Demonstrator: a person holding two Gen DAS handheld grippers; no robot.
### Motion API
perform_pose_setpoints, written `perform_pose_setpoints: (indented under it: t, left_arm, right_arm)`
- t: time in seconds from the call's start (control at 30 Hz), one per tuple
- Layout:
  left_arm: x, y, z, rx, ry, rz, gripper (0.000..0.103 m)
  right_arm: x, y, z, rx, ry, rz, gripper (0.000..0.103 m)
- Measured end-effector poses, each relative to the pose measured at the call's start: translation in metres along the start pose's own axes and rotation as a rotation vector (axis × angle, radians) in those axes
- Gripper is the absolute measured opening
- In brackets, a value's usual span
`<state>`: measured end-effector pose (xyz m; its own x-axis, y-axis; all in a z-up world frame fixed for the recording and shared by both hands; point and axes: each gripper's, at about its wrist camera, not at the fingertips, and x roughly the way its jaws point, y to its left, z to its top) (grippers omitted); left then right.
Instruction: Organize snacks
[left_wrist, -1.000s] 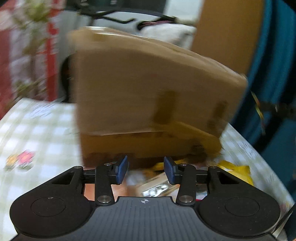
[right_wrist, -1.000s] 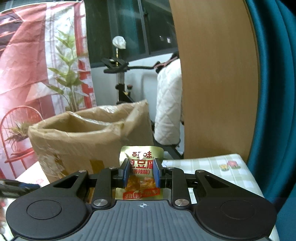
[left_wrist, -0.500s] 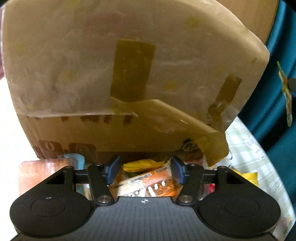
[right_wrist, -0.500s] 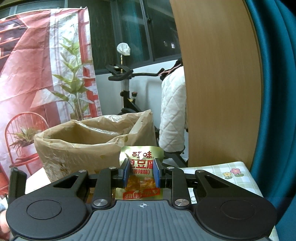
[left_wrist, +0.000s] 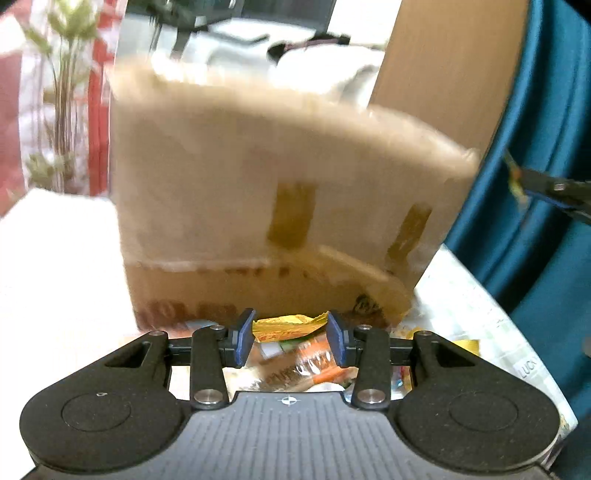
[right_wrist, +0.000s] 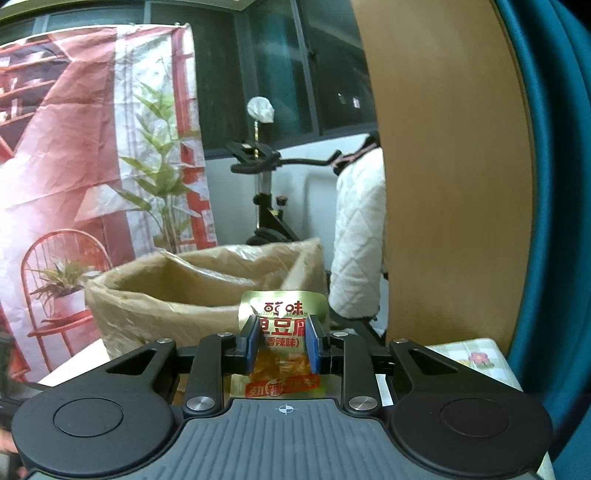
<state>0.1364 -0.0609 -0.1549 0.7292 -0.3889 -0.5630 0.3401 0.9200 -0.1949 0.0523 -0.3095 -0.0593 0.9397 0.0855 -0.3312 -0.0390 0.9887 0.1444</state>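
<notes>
A cardboard box (left_wrist: 258, 221) lined with brown plastic and tape stands on the table, blurred, straight ahead of my left gripper (left_wrist: 290, 339). The left jaws are closing, and a crumpled yellow snack packet (left_wrist: 288, 325) spans the gap with both pads touching it. Several loose snack packets (left_wrist: 310, 369) lie below the fingers. My right gripper (right_wrist: 282, 347) is shut on a gold snack packet (right_wrist: 282, 310) with red characters, held upright on the near side of the box's (right_wrist: 177, 306) open top. The right gripper (left_wrist: 554, 192) also shows at the right edge of the left wrist view.
A checked tablecloth (left_wrist: 472, 306) covers the table, and another yellow packet (left_wrist: 465, 345) lies on it at the right. A wooden panel (right_wrist: 443, 166) and teal curtain (right_wrist: 554, 184) stand to the right. Behind the box are an exercise bike (right_wrist: 266, 206) and a white quilted jacket (right_wrist: 358, 243).
The left gripper pushed in close to the box's base, then drew back; the yellow packet now sits between its pads. The right gripper kept its packet and barely moved.
</notes>
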Motion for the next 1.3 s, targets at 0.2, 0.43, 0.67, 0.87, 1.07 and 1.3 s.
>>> perform_pose_setpoints:
  t: [0.2,0.43,0.67,0.87,1.07,1.3]
  left_arm:
    - [-0.067,0.0,0.037,0.093,-0.182,-0.024,0.044]
    - [-0.072,0.002,0.104,0.13,-0.363,0.001,0.044]
    - [-0.011,0.024,0.144,0.043,-0.324,0.013,0.044]
    - [0.029,0.04,0.138,-0.049,-0.22,0.046,0.054]
    - [0.01,0.047,0.127,-0.037,-0.213,0.044,0.058]
    - [-0.031,0.037,0.107,0.02,-0.226,0.025,0.058]
  right_arm:
    - [0.009,0.017,0.02,-0.014,-0.042,0.045,0.024]
    - [0.044,0.029,0.049,-0.015,-0.055,0.089,0.024]
    - [0.097,0.037,0.058,-0.016,0.003,0.065,0.024]
    - [0.119,0.041,0.039,0.005,0.072,-0.006,0.031]
    - [0.095,0.035,0.035,0.02,0.053,0.003,0.034]
    - [0.049,0.031,0.027,0.001,0.036,0.025,0.036]
